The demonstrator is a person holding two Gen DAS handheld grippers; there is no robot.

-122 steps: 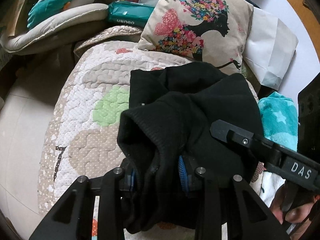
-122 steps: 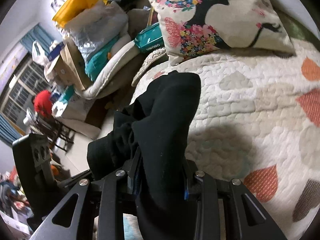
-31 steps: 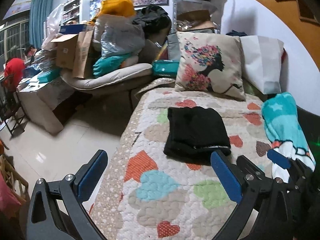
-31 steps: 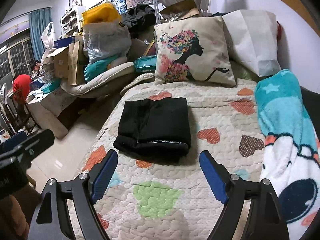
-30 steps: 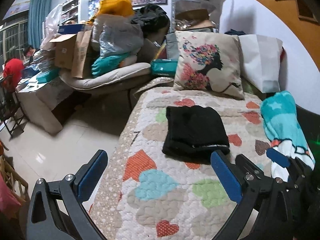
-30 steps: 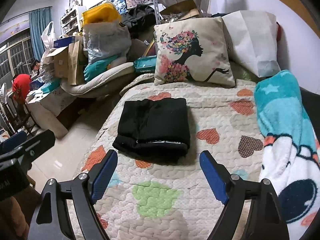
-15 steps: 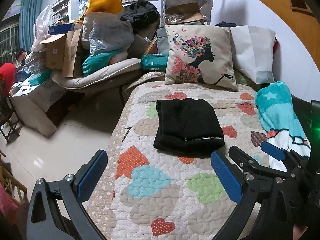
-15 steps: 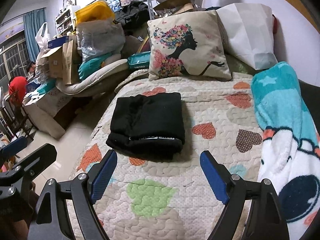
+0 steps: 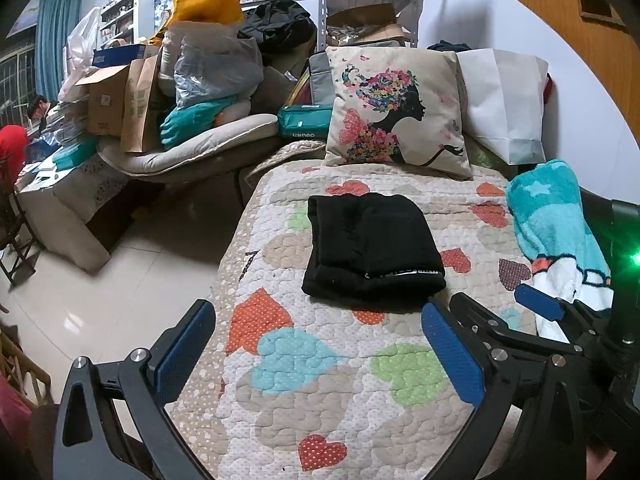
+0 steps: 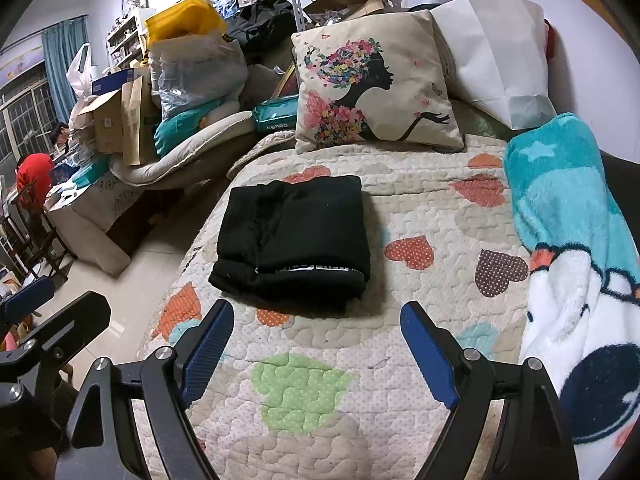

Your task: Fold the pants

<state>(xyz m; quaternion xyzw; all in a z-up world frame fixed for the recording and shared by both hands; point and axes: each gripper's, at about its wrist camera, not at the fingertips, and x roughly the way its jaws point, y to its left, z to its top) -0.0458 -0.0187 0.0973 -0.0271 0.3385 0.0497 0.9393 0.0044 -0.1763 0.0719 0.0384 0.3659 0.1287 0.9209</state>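
Observation:
The black pants [image 9: 370, 246] lie folded in a compact rectangle on the heart-patterned quilt [image 9: 320, 392], also seen in the right wrist view [image 10: 294, 240]. My left gripper [image 9: 316, 356] is open and empty, held back from the pants toward the near end of the quilt. My right gripper [image 10: 316, 352] is open and empty, just short of the pants' near edge. The right gripper also shows at the right of the left wrist view [image 9: 536, 308].
A floral cushion [image 9: 396, 108] and a white paper bag [image 9: 504, 100] lean at the far end. A teal and white blanket [image 10: 572, 248] lies along the right side. Piled boxes and bags [image 9: 160, 88] stand at the left beyond the tiled floor [image 9: 100, 292].
Four seconds ago both grippers were shut on the pants. They let go, opened and pulled back; in the last second both views shifted slightly while the folded pants lay still.

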